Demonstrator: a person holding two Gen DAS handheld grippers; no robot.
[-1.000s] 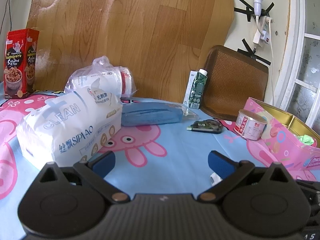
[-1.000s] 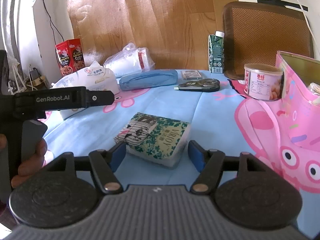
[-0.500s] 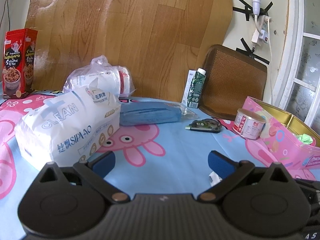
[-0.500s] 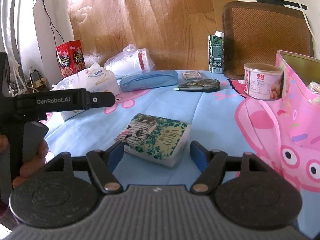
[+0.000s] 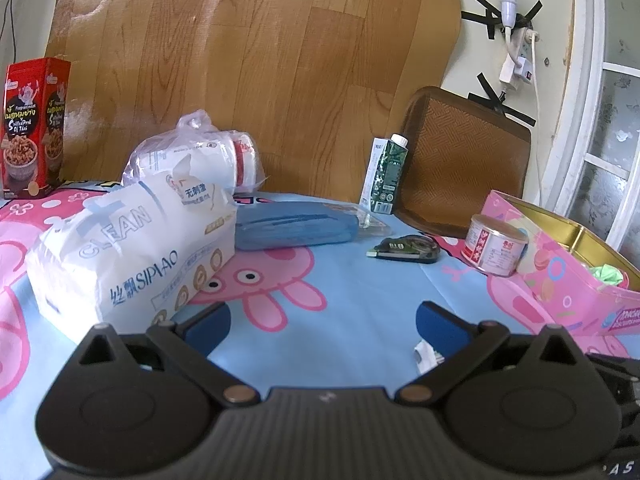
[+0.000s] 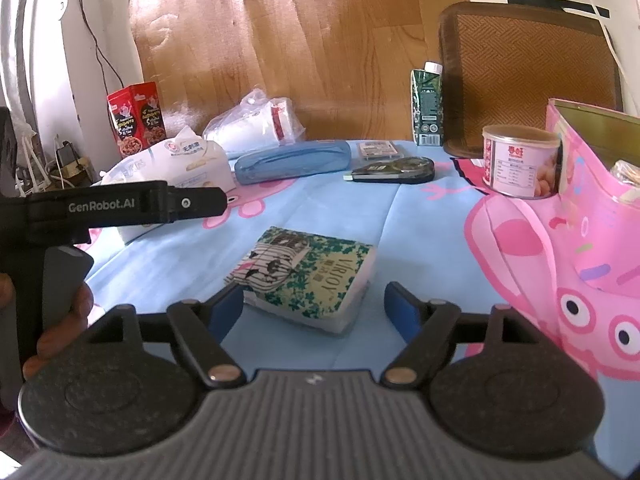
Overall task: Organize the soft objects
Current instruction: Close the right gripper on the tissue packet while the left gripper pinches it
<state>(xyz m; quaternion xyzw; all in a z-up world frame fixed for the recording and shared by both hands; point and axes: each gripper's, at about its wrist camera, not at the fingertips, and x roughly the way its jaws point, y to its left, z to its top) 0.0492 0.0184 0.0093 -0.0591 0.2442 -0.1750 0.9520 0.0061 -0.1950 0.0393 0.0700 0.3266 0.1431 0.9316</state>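
Note:
A green-patterned tissue pack (image 6: pixel 308 278) lies on the cartoon tablecloth (image 6: pixel 360 216) just ahead of my right gripper (image 6: pixel 314 310), which is open and empty with its blue pads to either side of the pack's near end. My left gripper (image 5: pixel 323 324) is open and empty over bare cloth. A big white tissue pack (image 5: pixel 132 254) lies just left of it and also shows in the right wrist view (image 6: pixel 176 168). A clear bag of white rolls (image 5: pixel 196 162) lies behind it. The left gripper's handle (image 6: pixel 120 208) shows in the right wrist view.
A pink tin box (image 5: pixel 560 264) stands open at the right, with a small can (image 5: pixel 496 250) beside it. A blue pencil case (image 5: pixel 296 230), a correction tape (image 5: pixel 406 248), a green carton (image 5: pixel 386 174), a red box (image 5: pixel 34 128) and a brown woven tray (image 5: pixel 460 164) stand further back.
My right gripper has drawn back slightly from the green tissue pack and opened a little wider. The left gripper has barely shifted.

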